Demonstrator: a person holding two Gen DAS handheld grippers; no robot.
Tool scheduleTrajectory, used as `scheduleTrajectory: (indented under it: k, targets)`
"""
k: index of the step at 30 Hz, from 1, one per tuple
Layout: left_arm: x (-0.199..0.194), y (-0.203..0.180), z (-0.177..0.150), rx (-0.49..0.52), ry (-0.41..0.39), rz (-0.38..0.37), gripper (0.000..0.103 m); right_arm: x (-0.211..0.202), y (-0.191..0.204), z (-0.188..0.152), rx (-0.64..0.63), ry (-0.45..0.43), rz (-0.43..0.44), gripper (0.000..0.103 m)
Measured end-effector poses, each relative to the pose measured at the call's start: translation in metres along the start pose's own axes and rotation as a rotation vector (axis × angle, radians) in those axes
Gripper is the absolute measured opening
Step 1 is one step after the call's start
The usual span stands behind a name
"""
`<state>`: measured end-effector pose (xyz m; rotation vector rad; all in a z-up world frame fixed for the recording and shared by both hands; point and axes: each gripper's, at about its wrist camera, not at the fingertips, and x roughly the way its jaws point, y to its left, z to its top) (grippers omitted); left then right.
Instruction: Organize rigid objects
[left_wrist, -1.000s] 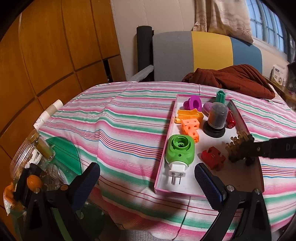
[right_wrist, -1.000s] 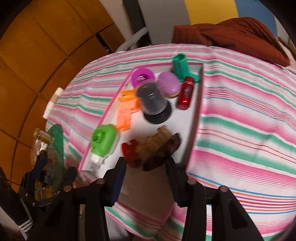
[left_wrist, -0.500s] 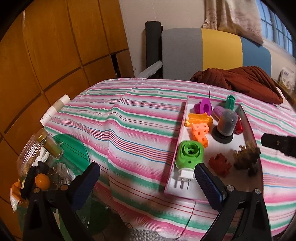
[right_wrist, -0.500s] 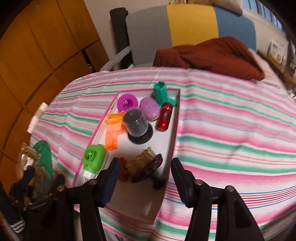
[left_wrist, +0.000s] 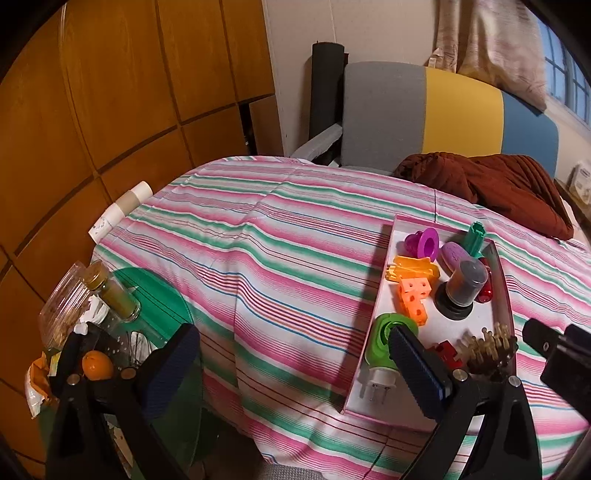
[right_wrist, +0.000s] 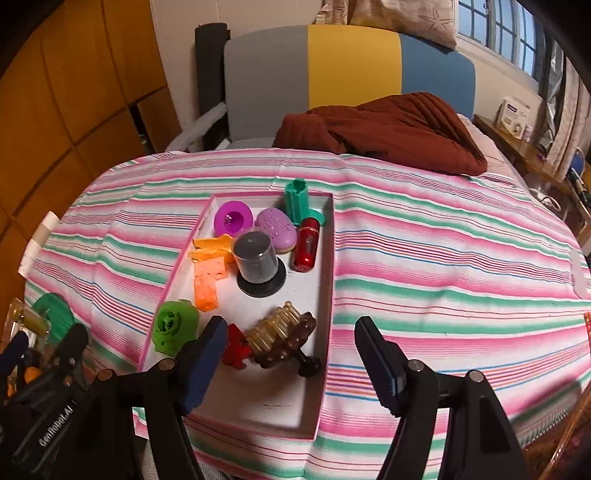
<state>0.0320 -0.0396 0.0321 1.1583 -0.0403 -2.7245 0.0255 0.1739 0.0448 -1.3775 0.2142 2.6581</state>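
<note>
A white tray with a pink rim (right_wrist: 330, 280) (left_wrist: 373, 306) lies on the striped tablecloth (right_wrist: 443, 258). It holds several small items: a brown hair clip (right_wrist: 284, 338) (left_wrist: 487, 350), a red piece (right_wrist: 234, 347), a green plug device (right_wrist: 173, 326) (left_wrist: 384, 343), orange blocks (right_wrist: 208, 275), a dark cylinder on a black base (right_wrist: 258, 264), a red tube (right_wrist: 306, 249), purple pieces and a teal piece (right_wrist: 297, 201). My right gripper (right_wrist: 288, 365) is open and empty, held just above the tray's near end. My left gripper (left_wrist: 295, 365) is open and empty, at the table's near left edge.
A green stool (left_wrist: 159, 291) with jars (left_wrist: 110, 291) and an orange (left_wrist: 96, 365) stands left of the table. A chair with a brown cloth (right_wrist: 384, 129) is behind it. The wooden wall (left_wrist: 110, 110) is on the left.
My right gripper has opened, left the brown hair clip in the tray and drawn back upward. My left gripper has also pulled back and away from the table.
</note>
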Motion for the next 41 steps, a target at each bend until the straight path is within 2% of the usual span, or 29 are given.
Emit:
scheduleTrajectory:
  k: [6, 16, 21, 27, 33, 41]
  targets:
    - [0.007, -0.007, 0.001, 0.034, 0.046, 0.007, 0.103, -0.001, 0.003, -0.003, -0.003, -0.015, -0.042, 0.072]
    - [0.005, -0.021, 0.002, 0.055, 0.065, -0.058, 0.103, -0.002, -0.001, -0.001, -0.005, -0.02, -0.095, 0.073]
    - [0.004, -0.02, 0.003, 0.061, 0.061, -0.041, 0.103, -0.003, 0.003, -0.001, -0.012, -0.027, -0.089, 0.073]
    - [0.005, -0.019, 0.002, 0.057, 0.076, -0.066, 0.103, -0.005, 0.006, -0.001, -0.019, -0.033, -0.088, 0.073]
    - [0.004, -0.027, -0.001, 0.095, 0.076, -0.069, 0.103, -0.002, 0.005, -0.002, -0.009, -0.021, -0.087, 0.073]
    - [0.005, -0.028, -0.004, 0.099, 0.063, -0.025, 0.102, 0.001, 0.005, -0.002, 0.002, -0.015, -0.083, 0.073]
